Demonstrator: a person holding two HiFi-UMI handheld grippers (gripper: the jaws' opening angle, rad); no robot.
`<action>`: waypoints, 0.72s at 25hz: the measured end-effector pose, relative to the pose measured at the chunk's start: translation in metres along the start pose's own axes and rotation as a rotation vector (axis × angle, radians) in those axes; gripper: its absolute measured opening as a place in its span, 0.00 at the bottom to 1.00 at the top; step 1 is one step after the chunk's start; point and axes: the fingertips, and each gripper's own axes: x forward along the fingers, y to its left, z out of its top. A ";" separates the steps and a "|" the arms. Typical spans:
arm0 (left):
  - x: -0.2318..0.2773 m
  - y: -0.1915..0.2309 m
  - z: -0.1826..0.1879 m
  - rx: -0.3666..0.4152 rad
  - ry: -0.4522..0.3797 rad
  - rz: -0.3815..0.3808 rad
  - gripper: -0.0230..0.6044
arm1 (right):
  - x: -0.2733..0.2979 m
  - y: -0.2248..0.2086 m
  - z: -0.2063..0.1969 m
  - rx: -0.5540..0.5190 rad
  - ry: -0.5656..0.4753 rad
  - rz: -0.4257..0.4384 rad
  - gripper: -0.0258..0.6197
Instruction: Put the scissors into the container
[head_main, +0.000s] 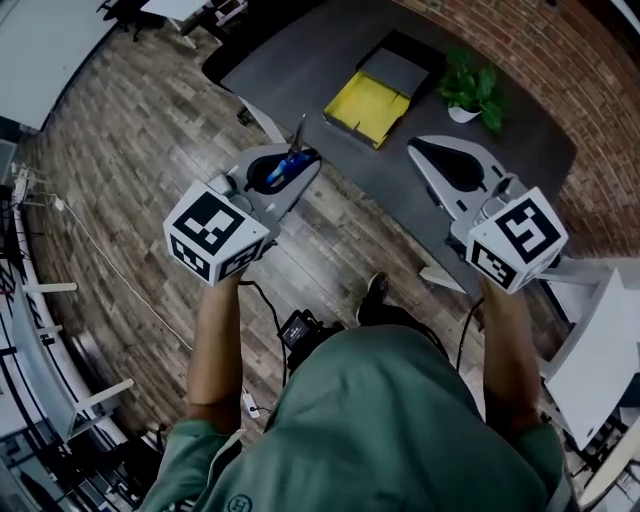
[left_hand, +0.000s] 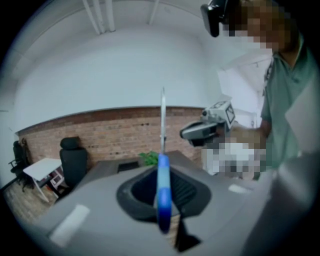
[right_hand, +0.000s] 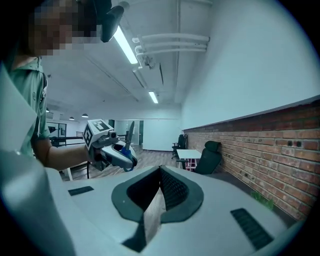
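Note:
Blue-handled scissors (head_main: 291, 161) stand with the blades pointing up, and my left gripper (head_main: 297, 172) is shut on the handle. In the left gripper view the blue handle (left_hand: 163, 192) sits between the jaws and the thin blade (left_hand: 162, 117) rises above it. My right gripper (head_main: 422, 150) is held up to the right, shut and empty; its jaws meet at the tip (right_hand: 160, 172). A yellow container (head_main: 367, 105) lies on the dark table (head_main: 300, 60), beyond both grippers. Both grippers are raised well above the floor and apart from the table.
A dark grey tray (head_main: 396, 72) sits just behind the yellow container and a potted plant (head_main: 472, 90) to its right. A brick wall (head_main: 560, 50) runs behind the table. White furniture (head_main: 600, 340) stands at the right. Wooden floor (head_main: 130, 130) lies below.

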 end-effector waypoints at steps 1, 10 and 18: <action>0.008 0.006 0.001 -0.001 0.008 0.003 0.08 | 0.003 -0.010 0.000 0.001 -0.003 0.005 0.05; 0.060 0.039 0.011 -0.004 0.059 0.005 0.08 | 0.022 -0.072 0.000 0.023 -0.022 0.022 0.05; 0.086 0.073 -0.008 0.010 0.053 -0.077 0.08 | 0.049 -0.092 -0.022 0.054 0.004 -0.053 0.05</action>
